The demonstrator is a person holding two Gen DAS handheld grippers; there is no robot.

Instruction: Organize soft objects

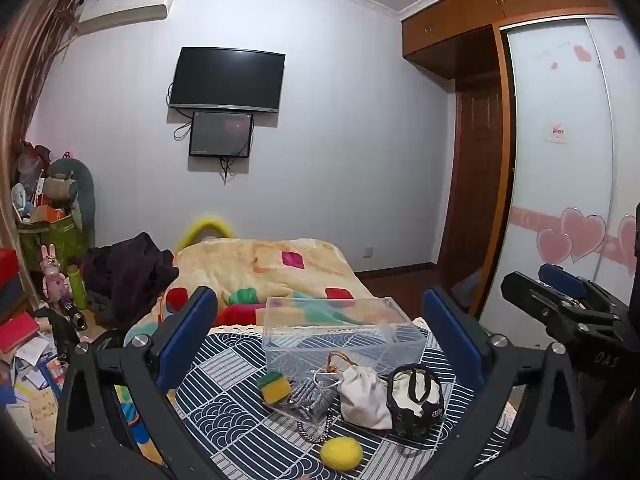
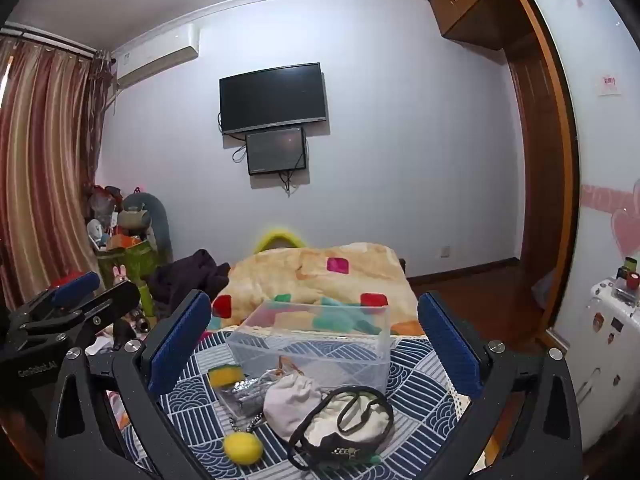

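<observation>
On a table with a blue-and-white patterned cloth stands an empty clear plastic box, which also shows in the right wrist view. In front of it lie a yellow-green sponge, a clear packet of metal parts with a chain, a white drawstring pouch, a black-and-white small bag and a yellow soft ball. My left gripper is open above them, empty. My right gripper is open, empty, over the bag and pouch.
A bed with a patchwork blanket lies beyond the table. Cluttered boxes and toys fill the left corner. A wardrobe stands on the right. A small white fridge is at the right edge.
</observation>
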